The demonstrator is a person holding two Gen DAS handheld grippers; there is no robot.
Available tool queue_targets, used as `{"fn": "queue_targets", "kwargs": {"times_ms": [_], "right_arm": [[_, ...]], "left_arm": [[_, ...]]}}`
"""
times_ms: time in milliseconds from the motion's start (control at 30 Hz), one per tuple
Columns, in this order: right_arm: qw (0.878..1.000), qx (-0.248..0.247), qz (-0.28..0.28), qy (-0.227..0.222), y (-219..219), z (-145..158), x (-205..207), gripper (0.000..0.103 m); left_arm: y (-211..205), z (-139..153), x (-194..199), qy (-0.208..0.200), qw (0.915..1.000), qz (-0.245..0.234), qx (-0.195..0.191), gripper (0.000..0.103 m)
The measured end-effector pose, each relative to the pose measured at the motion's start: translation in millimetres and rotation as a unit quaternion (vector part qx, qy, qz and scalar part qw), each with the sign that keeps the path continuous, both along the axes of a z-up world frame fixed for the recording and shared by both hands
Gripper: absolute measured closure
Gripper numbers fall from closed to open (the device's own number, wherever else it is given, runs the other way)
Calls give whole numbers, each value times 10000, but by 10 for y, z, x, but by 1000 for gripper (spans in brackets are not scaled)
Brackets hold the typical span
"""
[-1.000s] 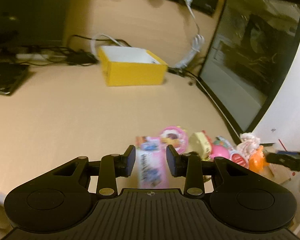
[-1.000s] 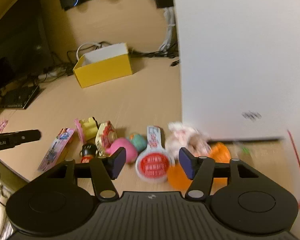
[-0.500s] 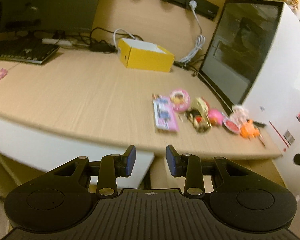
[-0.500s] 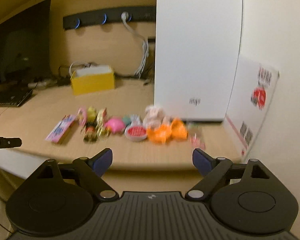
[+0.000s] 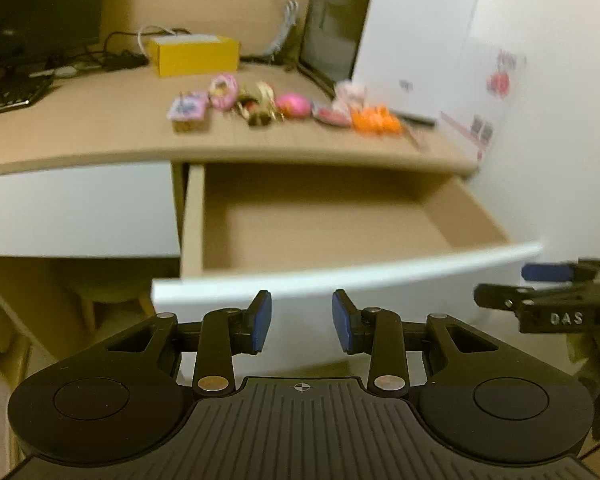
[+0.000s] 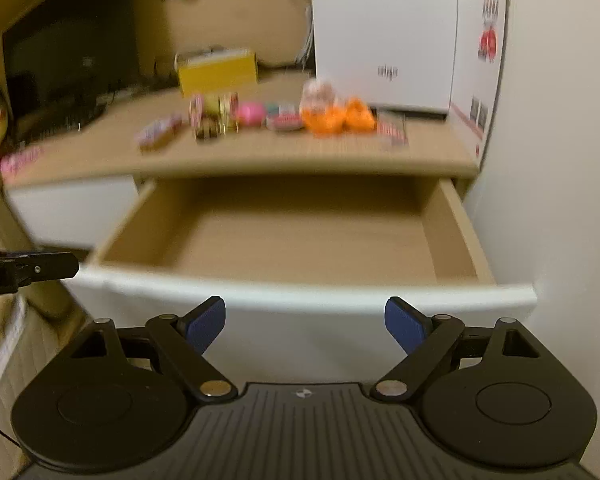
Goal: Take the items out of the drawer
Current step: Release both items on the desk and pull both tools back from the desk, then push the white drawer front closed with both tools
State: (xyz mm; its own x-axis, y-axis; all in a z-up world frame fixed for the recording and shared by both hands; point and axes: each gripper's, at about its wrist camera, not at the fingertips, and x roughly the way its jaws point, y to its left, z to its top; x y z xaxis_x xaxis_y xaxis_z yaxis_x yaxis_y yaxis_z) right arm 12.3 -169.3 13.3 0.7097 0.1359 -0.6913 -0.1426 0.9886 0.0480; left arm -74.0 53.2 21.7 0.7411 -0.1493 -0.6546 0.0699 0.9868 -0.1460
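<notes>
Right wrist view: drawer point(image 6: 300, 236) is seen pulled out and bare — toys point(image 6: 260, 114) are lined up on the desk point(image 6: 340, 156) above. Both grippers, left gripper point(image 5: 302, 322) and right gripper point(image 6: 305, 322), are held spread, empty — little appears left.

Left claw point(image 5: 302, 322) half-spread, right claw point(image 6: 305, 325) wide, both angled downward, unladen.
</notes>
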Motion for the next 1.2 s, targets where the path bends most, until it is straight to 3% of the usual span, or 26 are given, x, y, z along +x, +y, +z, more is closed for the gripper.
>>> {"fn": "queue_targets", "kwargs": {"times_ms": [100,233,500,633,800,967,1200], "right_arm": [[9996,-196,172,141,20,-174,51,15],[9993,-296,-76,212,80,-264,257,16],[9986,-344,-373,-148,111,-146,567,16],[9974,-297,-622,-225,82,-47,678,19],[9997,-188,23,-182,82,12,418,19],[9986,-97,193,475,52,-246,208,19],[9983,-299,96,500,151,-445,341,19]], "left_arm": [[-107,-126,16,57,9996,40,264,66],[-114,-196,136,139,9992,181,317,67],[-86,-206,393,-113,9991,64,411,67],[48,-204,561,-40,9997,135,195,68],[85,-171,444,165,9983,-560,81,68],[10,-285,301,534,9929,-1061,22,68],[116,-418,307,664,9967,-430,181,68]]}}
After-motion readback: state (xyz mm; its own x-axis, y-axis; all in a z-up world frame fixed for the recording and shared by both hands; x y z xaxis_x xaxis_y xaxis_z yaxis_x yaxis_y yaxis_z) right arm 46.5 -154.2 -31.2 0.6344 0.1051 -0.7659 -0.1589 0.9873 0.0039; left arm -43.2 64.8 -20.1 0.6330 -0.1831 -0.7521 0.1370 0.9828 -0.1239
